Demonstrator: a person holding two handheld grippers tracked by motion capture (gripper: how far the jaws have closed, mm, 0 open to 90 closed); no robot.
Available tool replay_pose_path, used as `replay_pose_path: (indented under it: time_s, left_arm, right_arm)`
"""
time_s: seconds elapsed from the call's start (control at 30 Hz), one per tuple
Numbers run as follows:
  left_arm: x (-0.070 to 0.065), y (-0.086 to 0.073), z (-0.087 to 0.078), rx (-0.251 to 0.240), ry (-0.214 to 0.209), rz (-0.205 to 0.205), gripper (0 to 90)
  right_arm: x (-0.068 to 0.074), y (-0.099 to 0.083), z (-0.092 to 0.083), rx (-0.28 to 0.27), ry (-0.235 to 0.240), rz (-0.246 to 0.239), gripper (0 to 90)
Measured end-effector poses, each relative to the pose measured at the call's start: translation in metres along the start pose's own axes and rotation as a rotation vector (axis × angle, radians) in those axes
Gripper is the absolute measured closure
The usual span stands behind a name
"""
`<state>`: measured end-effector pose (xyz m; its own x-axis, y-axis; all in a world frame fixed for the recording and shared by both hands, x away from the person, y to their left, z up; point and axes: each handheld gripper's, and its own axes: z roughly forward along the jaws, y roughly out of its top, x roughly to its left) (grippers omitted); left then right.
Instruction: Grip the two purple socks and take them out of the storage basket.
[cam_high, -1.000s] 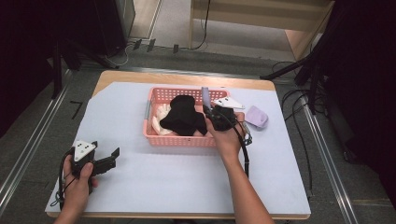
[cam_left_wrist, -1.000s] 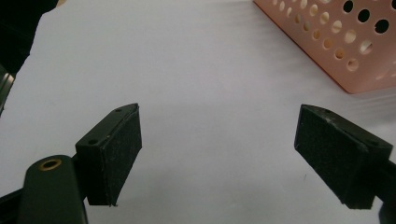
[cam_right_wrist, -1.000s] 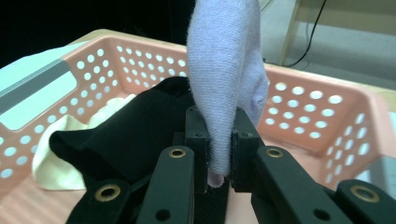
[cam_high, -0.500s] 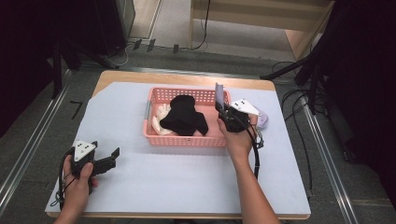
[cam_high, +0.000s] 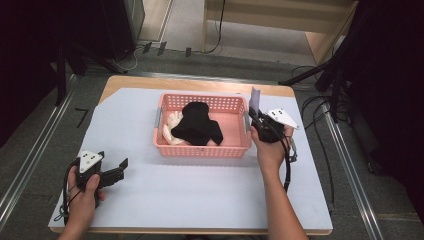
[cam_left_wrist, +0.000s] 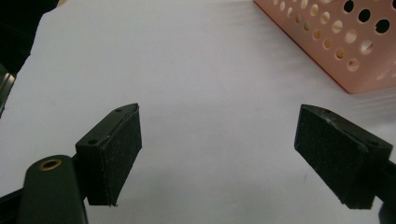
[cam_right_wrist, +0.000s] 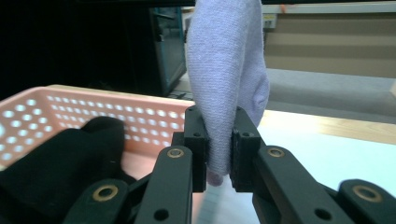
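Note:
A pink perforated basket (cam_high: 202, 148) sits at the table's middle with a black garment (cam_high: 198, 123) and a pale cloth (cam_high: 172, 125) inside. My right gripper (cam_high: 256, 116) hovers at the basket's right end, shut on a lavender sock (cam_high: 255, 100) that stands up from its jaws. In the right gripper view the sock (cam_right_wrist: 227, 79) is pinched between the pads, with the basket (cam_right_wrist: 56, 109) and black garment (cam_right_wrist: 60, 168) to the left. My left gripper (cam_high: 120, 167) rests open on the near left of the table; its fingers (cam_left_wrist: 114, 151) have nothing between them.
White paper (cam_high: 200, 200) covers the wooden table. The basket's corner (cam_left_wrist: 355, 51) lies ahead and to the right of the left gripper. A cable (cam_high: 289, 165) trails from the right gripper. Dark equipment and cables stand on the floor beyond the table.
My right gripper has carried the lavender sock rightward from over the basket's contents to its right end. The left gripper has stayed put.

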<state>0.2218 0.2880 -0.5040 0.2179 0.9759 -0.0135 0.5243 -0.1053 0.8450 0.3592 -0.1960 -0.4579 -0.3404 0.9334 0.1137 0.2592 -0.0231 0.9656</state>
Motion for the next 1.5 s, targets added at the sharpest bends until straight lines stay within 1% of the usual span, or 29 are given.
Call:
replay_pose_path:
  time_s: [0.27,0.4,0.43,0.5,0.57,0.63,0.7,0.73,0.77,0.83,0.87,0.93,0.97,1.0,1.07,1.1,1.13,1.17,1.2,1.23,1.27,1.3,1.37,1.43,1.5]
  left_arm:
    - [0.0,0.0,0.0,-0.001,0.001,-0.002,15.5]
    - [0.0,0.0,0.0,-0.001,0.002,-0.002,15.5]
    - [0.0,0.0,0.0,-0.001,0.003,-0.002,15.5]
    - [0.0,0.0,0.0,0.0,0.002,-0.002,15.4]
    - [0.0,0.0,0.0,0.001,0.002,-0.004,15.5]
    - [0.0,0.0,0.0,0.0,0.003,-0.004,15.4]
    - [0.0,0.0,0.0,0.001,0.004,-0.004,15.5]
    - [0.0,0.0,0.0,0.0,0.004,-0.003,15.4]
    - [0.0,0.0,0.0,0.0,0.004,-0.004,15.4]
    - [0.0,0.0,0.0,-0.001,0.004,-0.007,15.4]
    - [0.0,0.0,0.0,-0.001,0.004,-0.007,15.5]
    - [0.0,0.0,0.0,-0.004,0.005,-0.012,15.4]
    - [0.0,0.0,0.0,-0.005,0.004,-0.012,15.4]
    - [0.0,0.0,0.0,-0.006,0.005,-0.011,15.4]
    - [0.0,0.0,0.0,-0.006,0.005,-0.01,15.4]
    - [0.0,0.0,0.0,-0.004,0.006,-0.012,15.4]
    - [0.0,0.0,0.0,-0.007,0.005,-0.013,15.4]
    - [0.0,0.0,0.0,-0.01,0.006,-0.014,15.4]
    - [0.0,0.0,0.0,-0.012,0.006,-0.013,15.4]
    - [0.0,0.0,0.0,-0.015,0.008,-0.012,15.4]
    - [0.0,0.0,0.0,-0.016,0.008,-0.014,15.4]
    - [0.0,0.0,0.0,-0.015,0.009,-0.017,15.4]
    - [0.0,-0.001,0.0,-0.016,0.006,-0.019,15.4]
    - [0.0,0.0,0.0,-0.017,0.008,-0.02,15.4]
    - [0.0,0.0,0.0,-0.015,0.008,-0.012,15.4]
  right_arm:
    - [-0.03,-0.013,-0.006,0.038,-0.076,0.026,79.3]
    - [-0.043,-0.022,-0.008,0.078,-0.116,0.042,79.1]
    - [-0.046,-0.024,-0.008,0.091,-0.128,0.039,79.1]
    - [-0.051,-0.028,-0.009,0.109,-0.159,0.032,79.5]
    - [-0.056,-0.032,-0.01,0.138,-0.197,0.032,80.1]
    - [-0.06,-0.036,-0.011,0.163,-0.253,0.016,80.1]
    - [-0.064,-0.039,-0.013,0.178,-0.288,0.027,80.0]
    - [-0.066,-0.04,-0.014,0.182,-0.297,0.03,79.3]
    - [-0.068,-0.041,-0.014,0.188,-0.298,0.025,76.8]
    - [-0.069,-0.042,-0.015,0.183,-0.3,0.027,65.8]
    - [-0.07,-0.041,-0.017,0.175,-0.283,0.041,59.8]
    - [-0.072,-0.039,-0.02,0.136,-0.237,0.081,49.9]
    - [-0.073,-0.037,-0.022,0.116,-0.22,0.081,45.0]
    - [-0.072,-0.036,-0.023,0.105,-0.217,0.081,42.8]
    - [-0.071,-0.033,-0.026,0.101,-0.205,0.05,39.1]
    - [-0.07,-0.032,-0.027,0.102,-0.198,0.044,36.6]
    - [-0.069,-0.031,-0.028,0.114,-0.191,0.029,35.7]
    - [-0.068,-0.03,-0.029,0.124,-0.18,0.027,33.9]
    - [-0.067,-0.028,-0.031,0.128,-0.171,0.015,30.6]
    - [-0.066,-0.027,-0.032,0.127,-0.161,0.011,28.8]
    - [-0.064,-0.026,-0.035,0.138,-0.151,0.019,25.6]
    - [-0.063,-0.026,-0.037,0.135,-0.142,0.015,21.0]
    - [-0.06,-0.026,-0.043,0.147,-0.15,0.013,14.5]
    - [-0.058,-0.029,-0.052,0.144,-0.152,0.009,12.2]
    - [-0.059,-0.031,-0.059,0.146,-0.15,0.021,7.3]
